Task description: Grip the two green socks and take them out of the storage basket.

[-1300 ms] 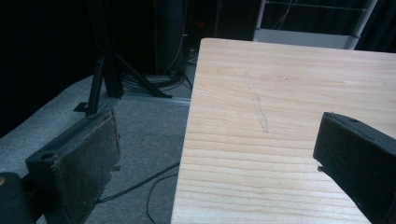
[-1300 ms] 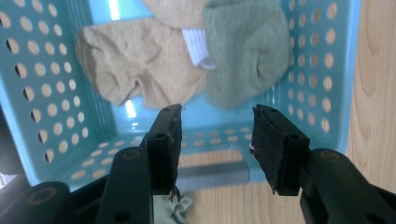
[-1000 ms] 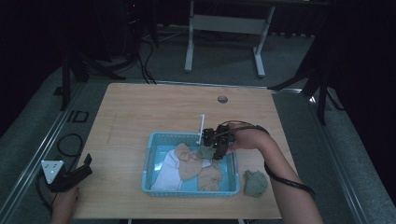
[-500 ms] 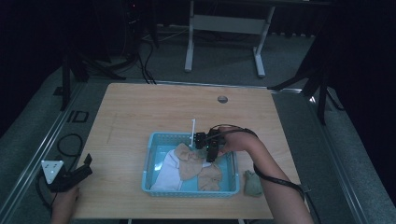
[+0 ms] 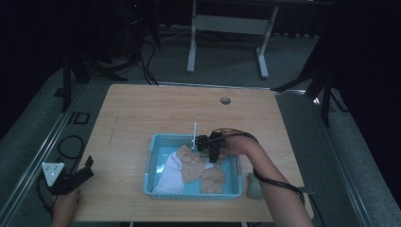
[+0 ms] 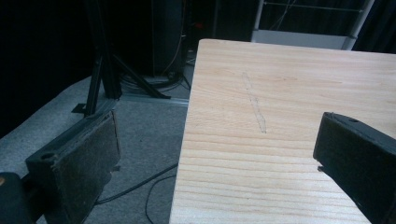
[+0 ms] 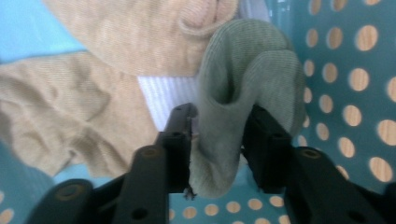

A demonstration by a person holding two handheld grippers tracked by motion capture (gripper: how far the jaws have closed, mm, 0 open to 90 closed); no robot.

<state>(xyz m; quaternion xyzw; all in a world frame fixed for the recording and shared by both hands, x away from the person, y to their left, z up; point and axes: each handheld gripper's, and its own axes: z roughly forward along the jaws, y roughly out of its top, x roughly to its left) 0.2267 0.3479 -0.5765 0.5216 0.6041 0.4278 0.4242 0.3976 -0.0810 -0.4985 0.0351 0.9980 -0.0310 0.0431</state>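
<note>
A light blue perforated basket (image 5: pixel 189 195) sits at the table's near middle with tan socks (image 5: pixel 191 165) and a white sock (image 5: pixel 170 177) inside. My right gripper (image 5: pixel 210 153) is down in the basket's far right part. Its jaws have just been closing, and in the right gripper view my right gripper (image 7: pixel 217 135) pinches a folded grey-green sock (image 7: pixel 247 60) between its pads, beside the tan socks (image 7: pixel 70 112). My left gripper (image 5: pixel 87 169) rests at the table's near left corner. In the left gripper view my left gripper (image 6: pixel 219 154) stands open with nothing between its jaws.
Another grey-green sock (image 5: pixel 254 187) lies on the wooden table (image 5: pixel 156 113) just right of the basket. A small round hole (image 5: pixel 225 100) marks the far side. Cables (image 5: pixel 71 144) and dark stands line the floor to the left; a white frame (image 5: pixel 227 28) stands beyond.
My right hand has moved left and down into the basket, and its jaws have drawn in on the grey-green sock. The left hand has stayed where it was.
</note>
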